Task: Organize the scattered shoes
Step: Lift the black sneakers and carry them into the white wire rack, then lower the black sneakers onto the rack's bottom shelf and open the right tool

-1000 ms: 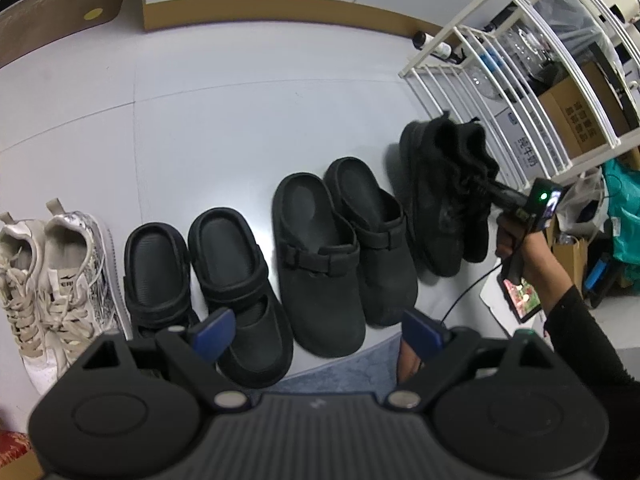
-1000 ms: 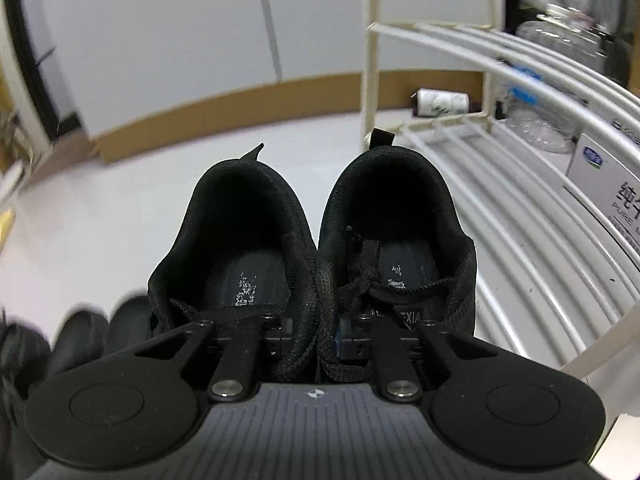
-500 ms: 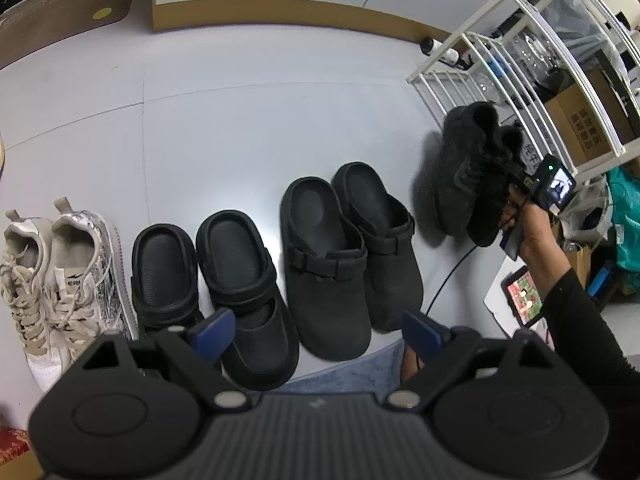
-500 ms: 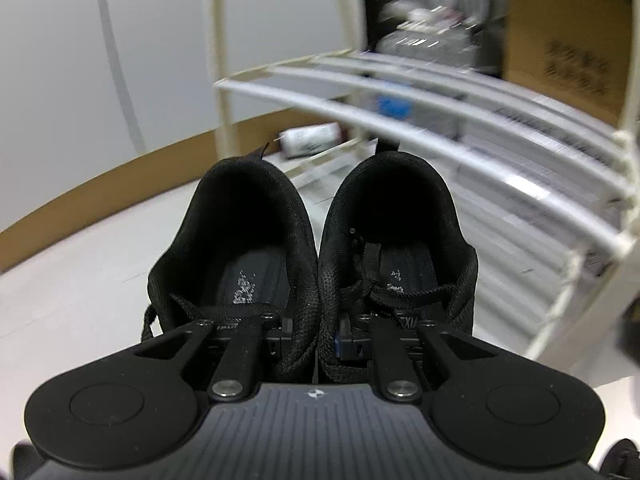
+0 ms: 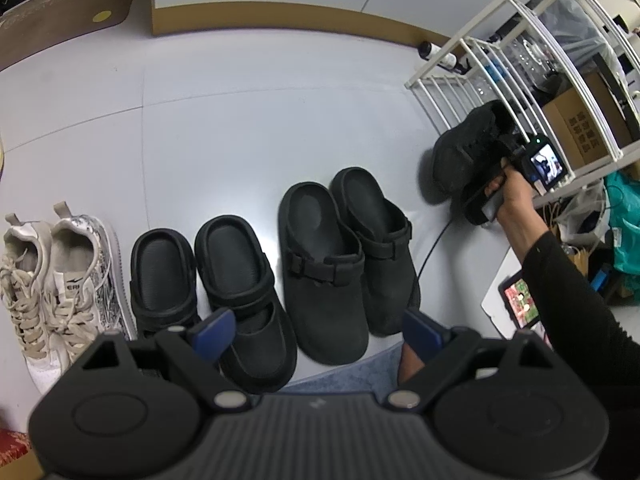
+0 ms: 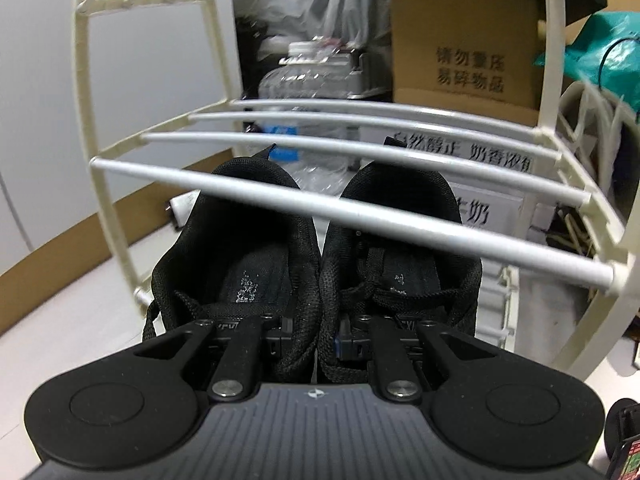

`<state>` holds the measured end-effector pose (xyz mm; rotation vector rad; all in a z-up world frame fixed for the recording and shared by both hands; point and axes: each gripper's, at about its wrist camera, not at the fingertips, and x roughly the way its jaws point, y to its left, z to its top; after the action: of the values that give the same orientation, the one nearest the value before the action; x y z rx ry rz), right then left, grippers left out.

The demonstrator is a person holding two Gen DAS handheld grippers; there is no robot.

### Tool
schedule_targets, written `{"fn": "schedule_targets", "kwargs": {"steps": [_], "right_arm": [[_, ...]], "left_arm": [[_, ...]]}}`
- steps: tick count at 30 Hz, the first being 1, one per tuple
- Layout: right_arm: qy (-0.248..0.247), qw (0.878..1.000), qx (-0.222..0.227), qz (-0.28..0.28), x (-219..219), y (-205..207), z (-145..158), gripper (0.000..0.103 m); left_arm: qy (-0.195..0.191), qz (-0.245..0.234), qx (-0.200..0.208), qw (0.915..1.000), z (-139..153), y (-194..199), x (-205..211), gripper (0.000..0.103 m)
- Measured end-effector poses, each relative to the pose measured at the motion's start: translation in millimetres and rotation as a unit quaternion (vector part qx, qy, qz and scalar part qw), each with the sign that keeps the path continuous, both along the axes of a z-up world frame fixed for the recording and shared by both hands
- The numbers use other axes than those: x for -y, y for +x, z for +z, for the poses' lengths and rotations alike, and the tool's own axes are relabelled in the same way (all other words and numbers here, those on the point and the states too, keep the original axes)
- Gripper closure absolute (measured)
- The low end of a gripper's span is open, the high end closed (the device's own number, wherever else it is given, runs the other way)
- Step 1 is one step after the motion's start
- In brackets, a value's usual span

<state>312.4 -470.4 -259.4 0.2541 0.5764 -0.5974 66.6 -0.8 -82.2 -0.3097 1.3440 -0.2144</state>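
The right gripper [image 6: 316, 338] has its jaws pressed together on the two inner collars of the black sneakers [image 6: 316, 248], one finger inside each shoe, so both travel as a pair in a single pinch. The pair hangs off the floor with heels pointing away from the gripper, toward the front rails of the white rack [image 6: 348, 212]; heels appear to sit just under the nearest rail, so the aim looks to be a lower shelf. From the left view the right hand [image 5: 510, 196] reaches out from a black sleeve [image 5: 568, 292], wrist angled down toward the rack's front corner, shoes tipped on their side.

The left gripper [image 5: 316, 330] points steeply at the floor [image 5: 240, 140] with jaws spread and nothing between them. Below it, along the floor's near edge, stand a row of pairs: clogs [image 5: 344, 256] nearest the rack, then slippers [image 5: 208, 280], then white sneakers [image 5: 56, 280] at the far end.
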Motion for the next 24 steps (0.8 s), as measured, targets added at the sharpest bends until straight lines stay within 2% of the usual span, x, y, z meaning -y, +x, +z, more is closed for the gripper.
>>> {"fn": "schedule_targets", "kwargs": {"steps": [4,8,21,24], "right_arm": [[-0.006,0.999,0.007,-0.040,3,4,1,0.087],[-0.028,0.998,0.008,-0.049,-2,6,-4,0.087],[-0.002,0.989,0.002,-0.147,20,37,-13,0.087],[0.011,0.988,0.002,-0.153,27,39,-13,0.086]], "left_arm": [[-0.001,-0.001,0.000,1.0000,-1,0,0,0.011],[-0.002,-0.004,-0.003,1.0000,-1,-1,0,0.011],[-0.003,-0.018,-0.003,0.9998,2,-2,3,0.010],[0.003,-0.021,-0.005,0.9998,1,-2,4,0.010]]}}
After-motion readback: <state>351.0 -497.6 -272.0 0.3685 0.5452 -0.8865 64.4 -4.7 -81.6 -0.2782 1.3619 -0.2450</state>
